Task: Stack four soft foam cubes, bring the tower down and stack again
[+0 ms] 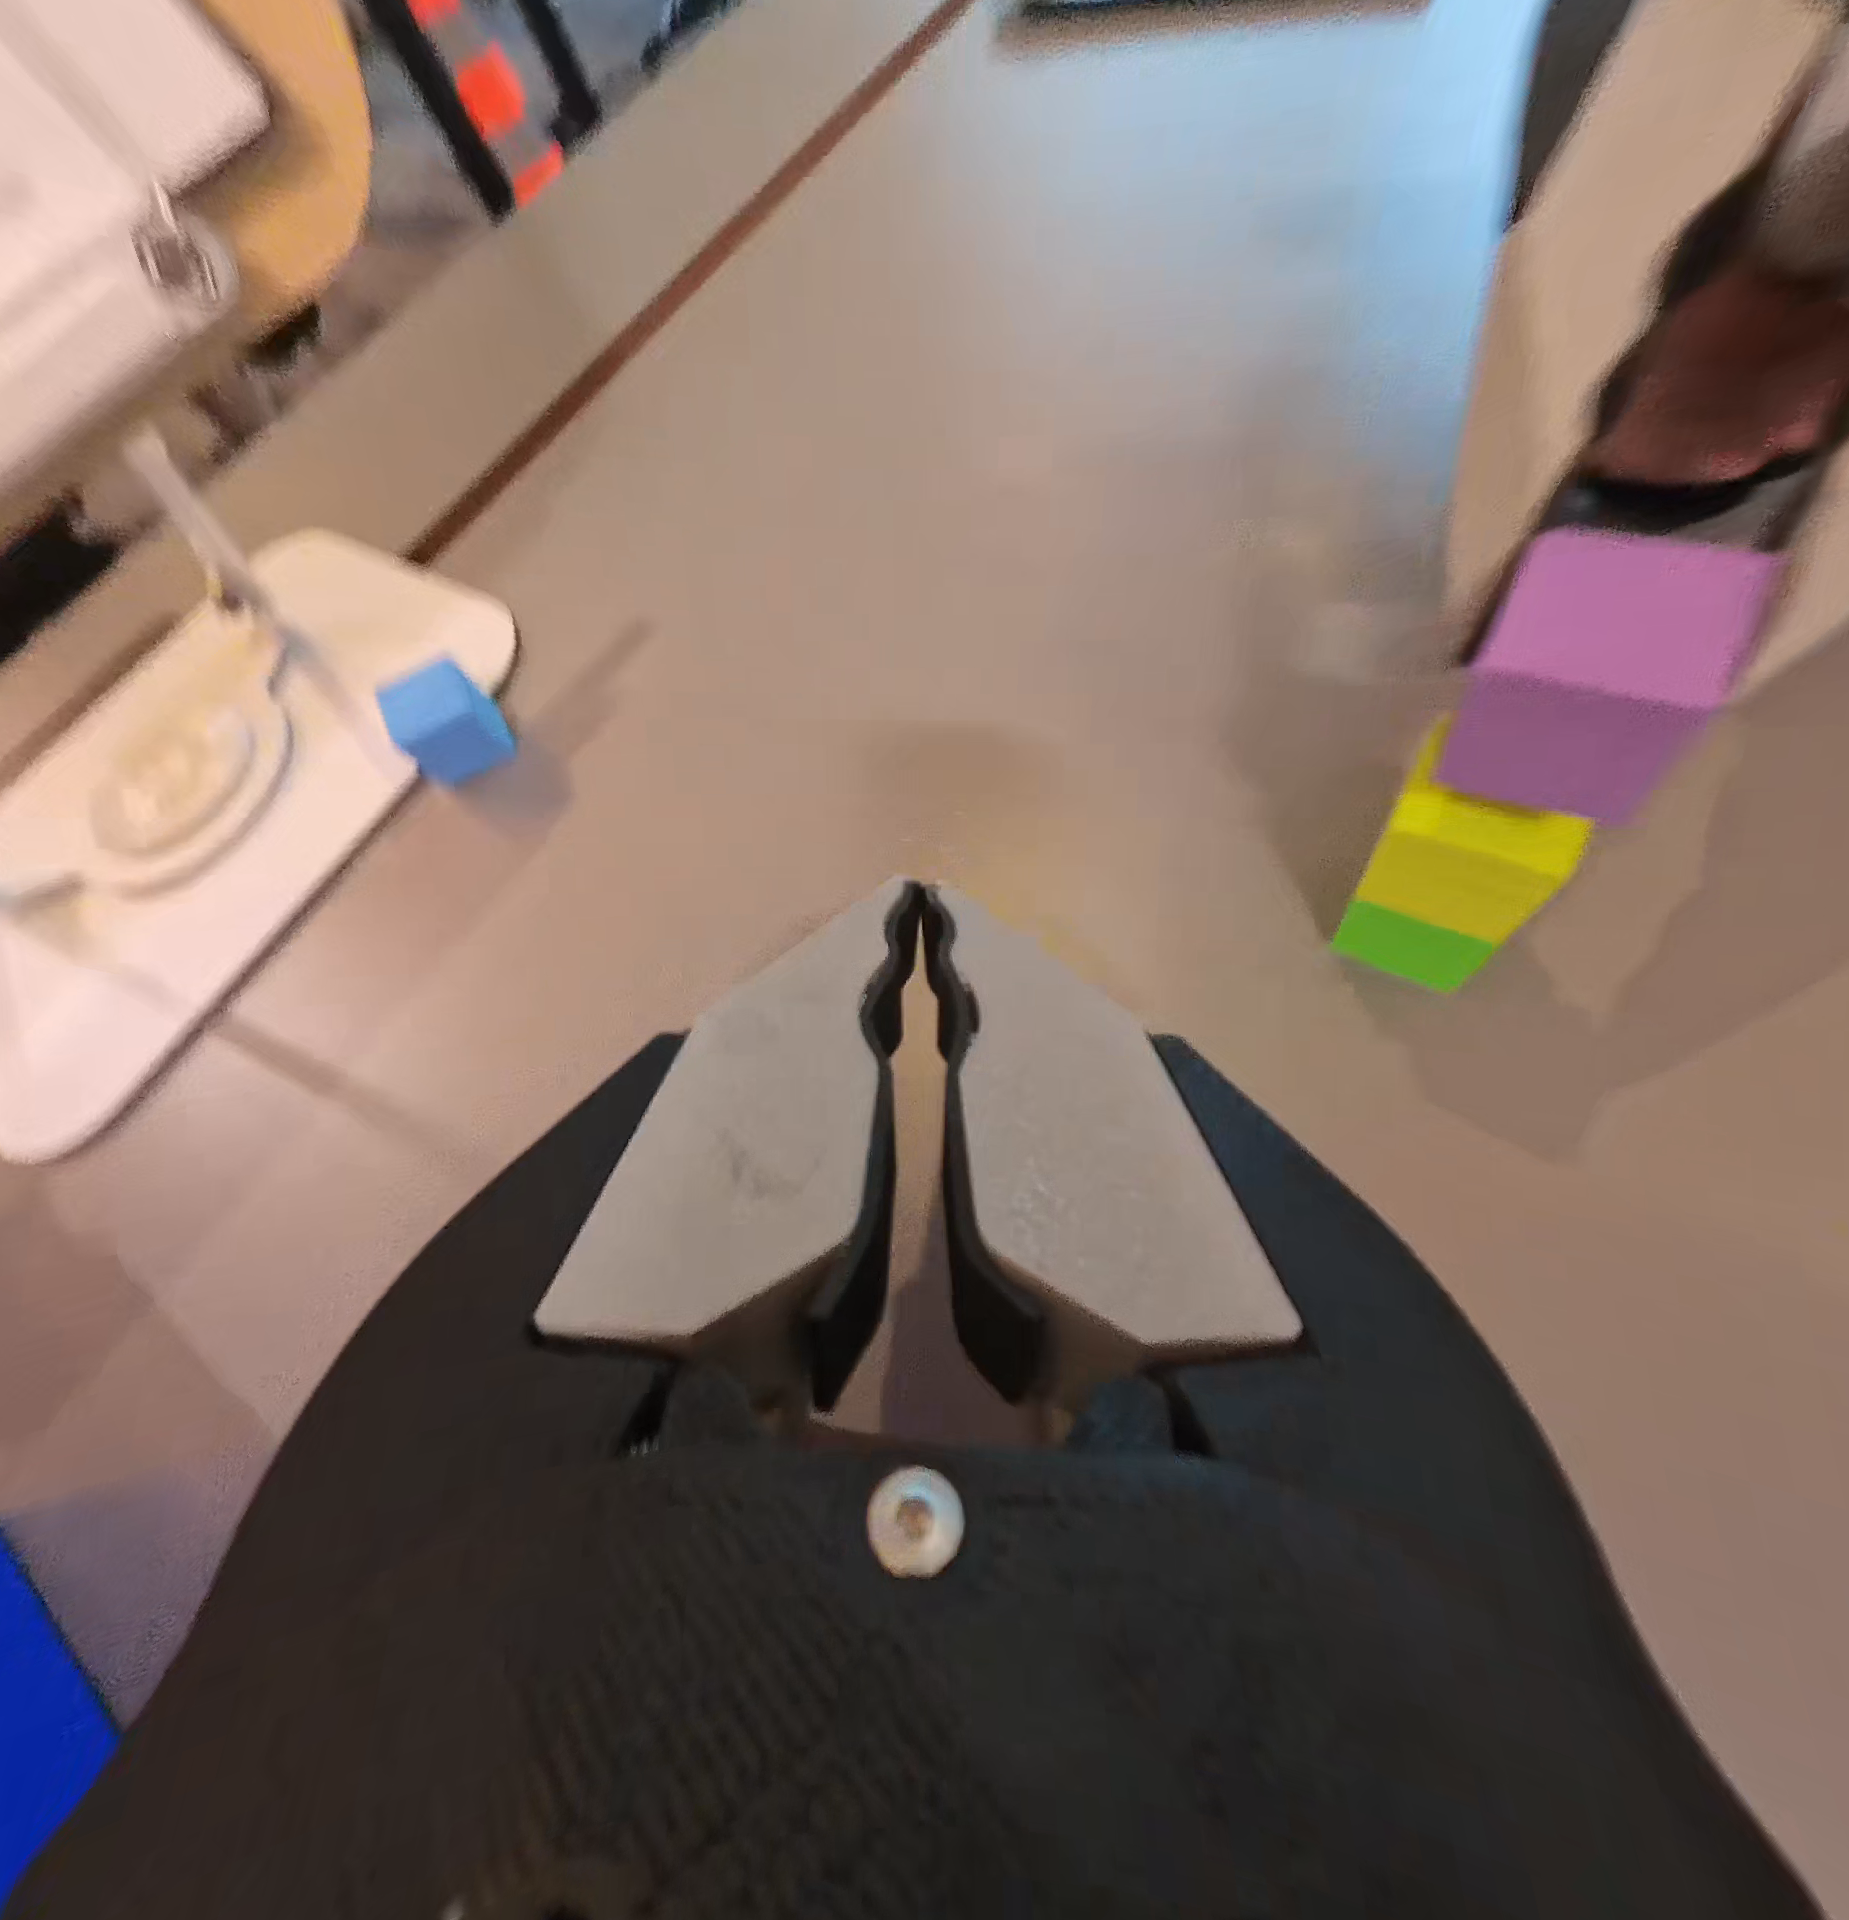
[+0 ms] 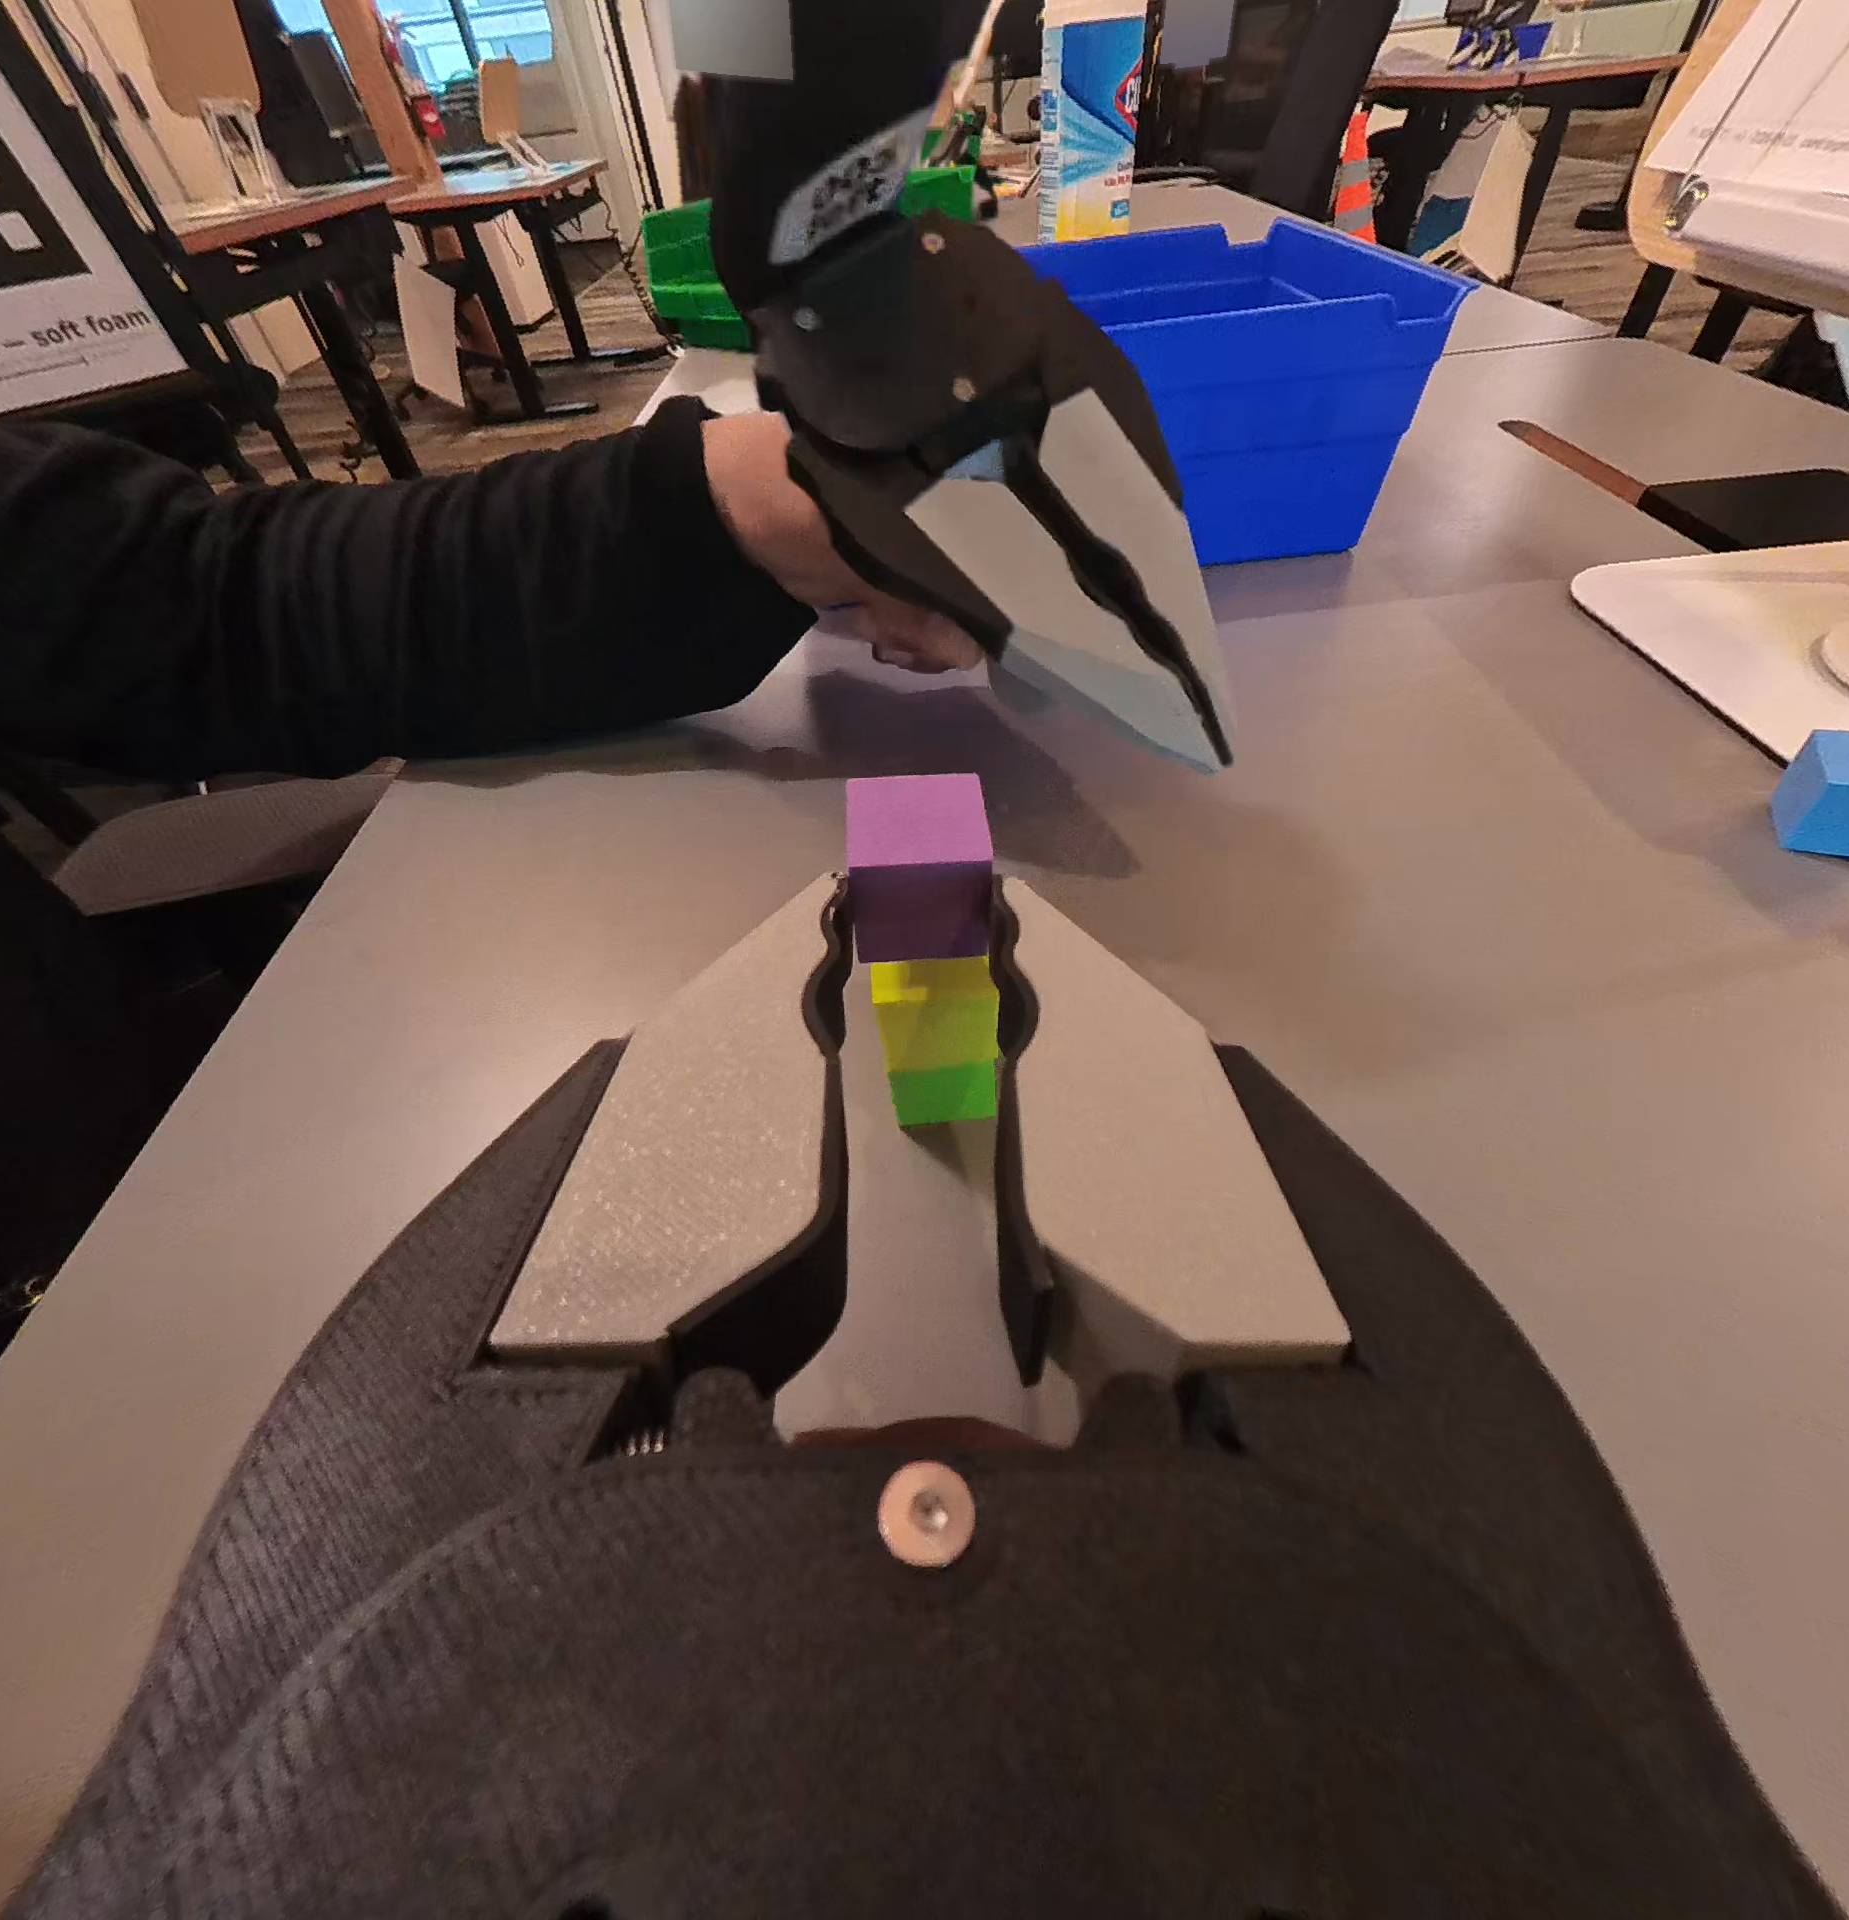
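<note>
Your right tongs [image 2: 918,904] pinch the purple foam cube [image 2: 918,847] over the yellow foam cube [image 2: 932,1013], squaring it; left tongs [image 1: 918,902] pressed together, empty, parked clear.

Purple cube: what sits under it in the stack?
The purple cube rests on a yellow cube, offset slightly, with a green cube below on the grey table. Their contact faces are hidden. The right gripper straddles the purple cube.
</note>
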The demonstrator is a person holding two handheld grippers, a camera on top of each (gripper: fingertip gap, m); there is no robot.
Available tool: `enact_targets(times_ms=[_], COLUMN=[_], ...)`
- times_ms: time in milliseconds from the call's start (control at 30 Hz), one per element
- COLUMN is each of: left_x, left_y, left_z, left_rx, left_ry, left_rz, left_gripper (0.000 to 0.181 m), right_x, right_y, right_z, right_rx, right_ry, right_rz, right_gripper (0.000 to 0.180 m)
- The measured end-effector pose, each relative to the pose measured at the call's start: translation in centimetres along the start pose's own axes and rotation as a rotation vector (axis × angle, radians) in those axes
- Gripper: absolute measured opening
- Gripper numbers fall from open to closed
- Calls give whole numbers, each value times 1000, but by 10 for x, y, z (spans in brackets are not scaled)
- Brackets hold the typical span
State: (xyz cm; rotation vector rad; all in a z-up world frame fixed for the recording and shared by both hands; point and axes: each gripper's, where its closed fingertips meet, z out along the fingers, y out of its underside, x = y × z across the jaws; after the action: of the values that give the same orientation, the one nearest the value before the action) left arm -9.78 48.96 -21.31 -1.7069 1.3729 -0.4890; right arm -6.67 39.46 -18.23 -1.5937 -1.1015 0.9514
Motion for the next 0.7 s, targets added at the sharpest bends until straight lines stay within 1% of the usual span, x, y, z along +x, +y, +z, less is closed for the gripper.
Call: enact_targets(times_ms=[67, 167, 267, 500, 700], left_x=[-10, -14, -13, -11, -9], left_y=[17, 30, 36, 38, 43], left_z=[6, 9, 11, 13, 15], left_rx=[-88, -151, -177, -194, -214], left_ry=[-39, -58, -45, -54, -39], left_rz=[-51, -70, -97, -61, -71], left_gripper=[0, 0, 0, 0, 0], right_x=[1, 2, 2, 2, 1], right_y=[-1, 0, 2, 3, 5], right_z=[-1, -1, 1, 1, 2], right_rx=[5, -1, -14, -21, -38], right_ry=[-1, 2, 4, 6, 3], right_rz=[8, 9, 5, 9, 2], right_gripper=[23, 23, 23, 23, 23])
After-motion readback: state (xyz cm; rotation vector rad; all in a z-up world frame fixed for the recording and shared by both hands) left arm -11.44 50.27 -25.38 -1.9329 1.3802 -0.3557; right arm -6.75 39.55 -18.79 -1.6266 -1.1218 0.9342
